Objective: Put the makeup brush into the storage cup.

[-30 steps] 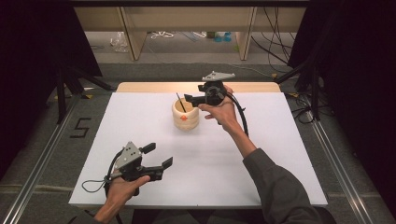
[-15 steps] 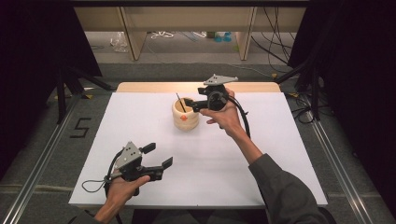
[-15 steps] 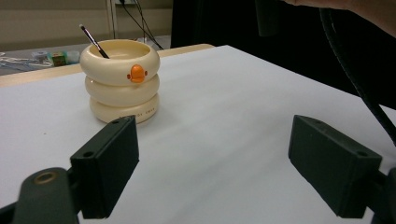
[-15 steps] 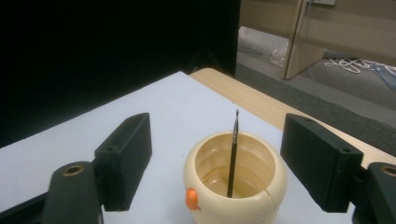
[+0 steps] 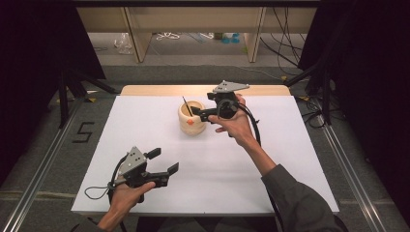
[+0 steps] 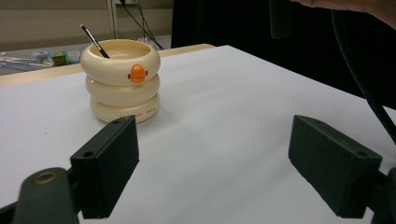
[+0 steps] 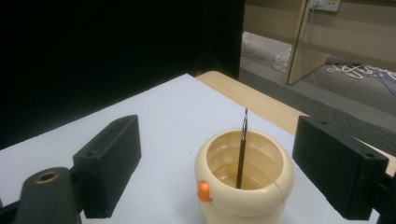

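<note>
A cream ringed pot [image 5: 192, 118] with an orange spot stands at the far middle of the white table. A thin dark brush [image 5: 186, 105] leans inside it. My right gripper [image 5: 205, 107] hovers just right of the pot's rim and points at it. Its jaws have just been opening and now stand wide with nothing pressed between them. In the right gripper view the pot [image 7: 243, 182] and brush [image 7: 241, 149] sit beyond the open right gripper [image 7: 224, 158]. My left gripper [image 5: 165, 160] rests open near the front left, facing the distant pot [image 6: 122, 79].
The white table cover [image 5: 290, 159] ends in a wooden strip [image 5: 159, 90] at the far side. The left gripper's cable [image 5: 99, 191] loops by the front left edge. The right gripper's cable [image 6: 369, 70] hangs at the right of the left gripper view.
The right gripper has drawn back a little from the pot toward the right, and its jaws stand wider. The brush stays in the pot. The left gripper has not moved.
</note>
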Action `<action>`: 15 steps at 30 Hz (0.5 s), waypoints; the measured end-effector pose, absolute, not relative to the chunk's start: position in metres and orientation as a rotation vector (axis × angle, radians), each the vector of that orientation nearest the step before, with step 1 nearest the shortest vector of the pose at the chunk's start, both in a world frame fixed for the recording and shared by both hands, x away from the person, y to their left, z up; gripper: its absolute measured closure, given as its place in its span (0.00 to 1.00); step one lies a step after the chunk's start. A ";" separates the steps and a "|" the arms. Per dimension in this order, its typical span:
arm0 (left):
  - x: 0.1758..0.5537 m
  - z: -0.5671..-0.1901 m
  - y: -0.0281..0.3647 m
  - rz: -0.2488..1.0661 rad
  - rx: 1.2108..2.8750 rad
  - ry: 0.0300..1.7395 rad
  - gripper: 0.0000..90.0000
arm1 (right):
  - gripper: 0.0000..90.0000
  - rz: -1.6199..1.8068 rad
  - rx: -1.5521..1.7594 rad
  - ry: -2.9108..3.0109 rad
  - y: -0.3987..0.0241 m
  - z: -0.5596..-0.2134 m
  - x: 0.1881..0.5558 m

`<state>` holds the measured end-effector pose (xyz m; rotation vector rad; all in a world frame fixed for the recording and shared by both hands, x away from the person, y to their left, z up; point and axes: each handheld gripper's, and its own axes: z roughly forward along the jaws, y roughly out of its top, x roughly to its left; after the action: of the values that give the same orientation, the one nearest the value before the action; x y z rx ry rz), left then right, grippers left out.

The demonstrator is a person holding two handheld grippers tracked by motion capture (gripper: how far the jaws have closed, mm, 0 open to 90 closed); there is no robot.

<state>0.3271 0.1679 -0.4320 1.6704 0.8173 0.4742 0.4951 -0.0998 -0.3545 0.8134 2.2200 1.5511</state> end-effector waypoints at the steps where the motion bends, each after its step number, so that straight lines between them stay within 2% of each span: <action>1: 0.327 -0.432 0.168 0.473 1.667 0.825 0.17 | 0.18 1.552 0.817 2.214 -0.100 -0.355 0.494; 15: 0.326 -0.432 0.167 0.460 1.665 0.829 0.17 | 0.18 1.555 0.804 2.197 -0.109 -0.357 0.478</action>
<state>0.3259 0.1671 -0.4320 1.6654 0.8292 0.4599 0.4778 -0.1094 -0.3574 0.8045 2.1968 1.5550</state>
